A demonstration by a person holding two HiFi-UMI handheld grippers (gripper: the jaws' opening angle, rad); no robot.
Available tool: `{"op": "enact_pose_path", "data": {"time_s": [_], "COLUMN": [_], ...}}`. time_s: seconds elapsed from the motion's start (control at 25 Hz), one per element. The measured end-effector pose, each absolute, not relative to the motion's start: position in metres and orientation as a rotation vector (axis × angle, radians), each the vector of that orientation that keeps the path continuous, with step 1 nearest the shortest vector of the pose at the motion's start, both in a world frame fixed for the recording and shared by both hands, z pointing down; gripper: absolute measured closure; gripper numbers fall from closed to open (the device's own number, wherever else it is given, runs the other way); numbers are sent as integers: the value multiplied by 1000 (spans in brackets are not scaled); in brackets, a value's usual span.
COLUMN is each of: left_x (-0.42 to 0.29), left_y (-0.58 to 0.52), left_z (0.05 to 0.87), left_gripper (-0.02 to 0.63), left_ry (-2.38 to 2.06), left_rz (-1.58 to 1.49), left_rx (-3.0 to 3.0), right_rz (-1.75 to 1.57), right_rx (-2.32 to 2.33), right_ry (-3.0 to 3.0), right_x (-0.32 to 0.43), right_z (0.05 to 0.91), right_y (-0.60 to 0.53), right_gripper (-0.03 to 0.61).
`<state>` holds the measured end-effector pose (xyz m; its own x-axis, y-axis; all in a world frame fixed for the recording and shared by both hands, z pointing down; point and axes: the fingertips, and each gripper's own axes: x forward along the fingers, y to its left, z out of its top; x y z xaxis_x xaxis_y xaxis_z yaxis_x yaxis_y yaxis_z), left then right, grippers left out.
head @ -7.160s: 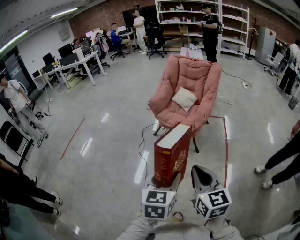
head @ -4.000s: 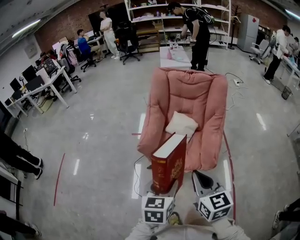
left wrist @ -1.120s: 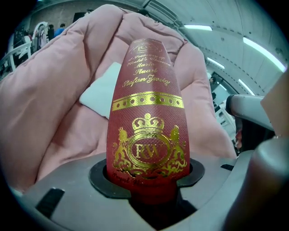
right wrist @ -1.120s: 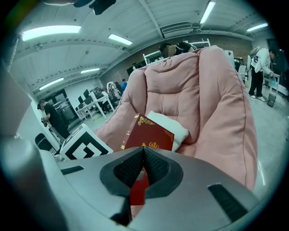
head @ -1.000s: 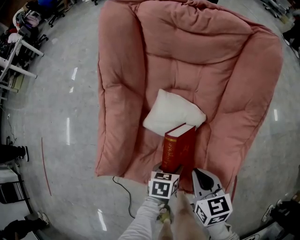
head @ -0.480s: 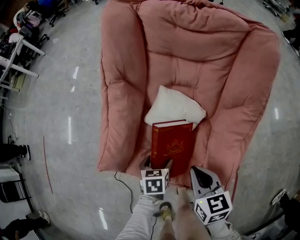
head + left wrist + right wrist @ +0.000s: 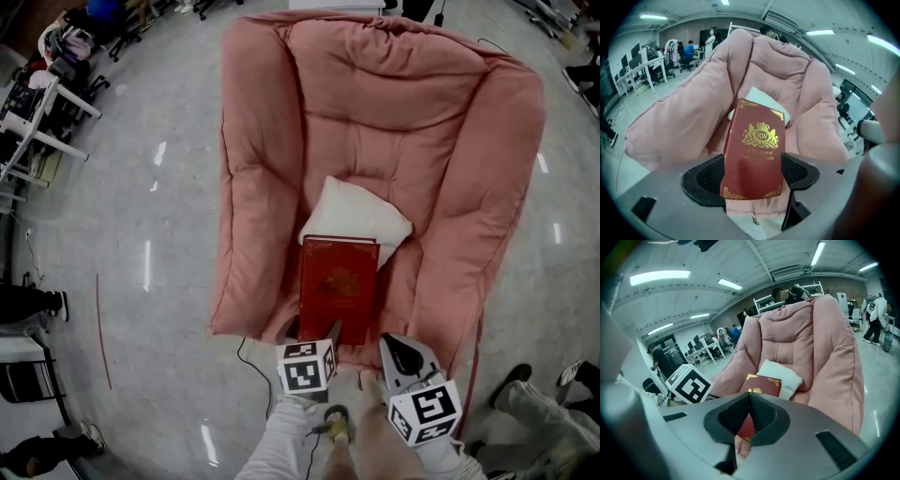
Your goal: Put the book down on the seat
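The red book [image 7: 337,281] with gold print lies flat, cover up, on the seat of the pink padded chair [image 7: 375,112]. Its far end rests against a white pillow [image 7: 361,211]. My left gripper [image 7: 314,330] hovers at the seat's front edge; its jaws have just been opening and stand wide. In the left gripper view the book's [image 7: 754,145] near end shows between the jaws of the left gripper [image 7: 752,180], with both pads off it. My right gripper [image 7: 400,347] hangs to the right, shut with nothing in it. In the right gripper view the right gripper's [image 7: 749,404] pads meet before the book [image 7: 764,383].
A dark cable [image 7: 248,361] trails on the grey floor under the chair's front left corner. Desks [image 7: 37,103] stand at the far left. A person's legs [image 7: 539,403] are at the lower right, and a red floor line [image 7: 101,328] runs on the left.
The book stood upright in my left gripper a second ago; it now lies flat on the seat. The left jaws let go and drew back toward the seat's front edge.
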<state>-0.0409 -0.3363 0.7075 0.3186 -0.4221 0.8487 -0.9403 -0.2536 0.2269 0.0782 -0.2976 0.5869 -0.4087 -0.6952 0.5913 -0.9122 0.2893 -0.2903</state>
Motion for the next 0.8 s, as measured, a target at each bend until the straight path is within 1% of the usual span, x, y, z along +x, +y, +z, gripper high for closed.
{"op": "enact_pose_path", "data": {"time_s": [0.08,0.28,0.32,0.36,0.4,0.52,0.8], "left_x": [-40,-37,-37,-37,-37,-34,-34], "left_y": [-331,-312,-308,-303,-299,-280,-228], "left_z": [695,659,652,645,638,617,577], "left_gripper": [262,473,523,561,580,604,607], "left_ry": [-1221,-1232,-1242,-1251,-1256,-1234,-1188], "left_rz": [856,846,841,835,831,829,821], "left_rx": [1847,1910,1920,1930,1943,2001,2058], "right_rz": [846,827,823,818,813,794,764], "right_rx": [1449,1446,1443,1439,1435,1426,1421], "right_ry": [-2216,-2226,-2228,-2230,-2233,-2236,-2259], "right_x": [78,76,75,74,73,69,55], "right_z": [582,568,565,563,560,550,521], "right_y": [-293,-277,-273,-269,-264,-249,-210], "right_gripper": [573,572,572,572,572,573,572]}}
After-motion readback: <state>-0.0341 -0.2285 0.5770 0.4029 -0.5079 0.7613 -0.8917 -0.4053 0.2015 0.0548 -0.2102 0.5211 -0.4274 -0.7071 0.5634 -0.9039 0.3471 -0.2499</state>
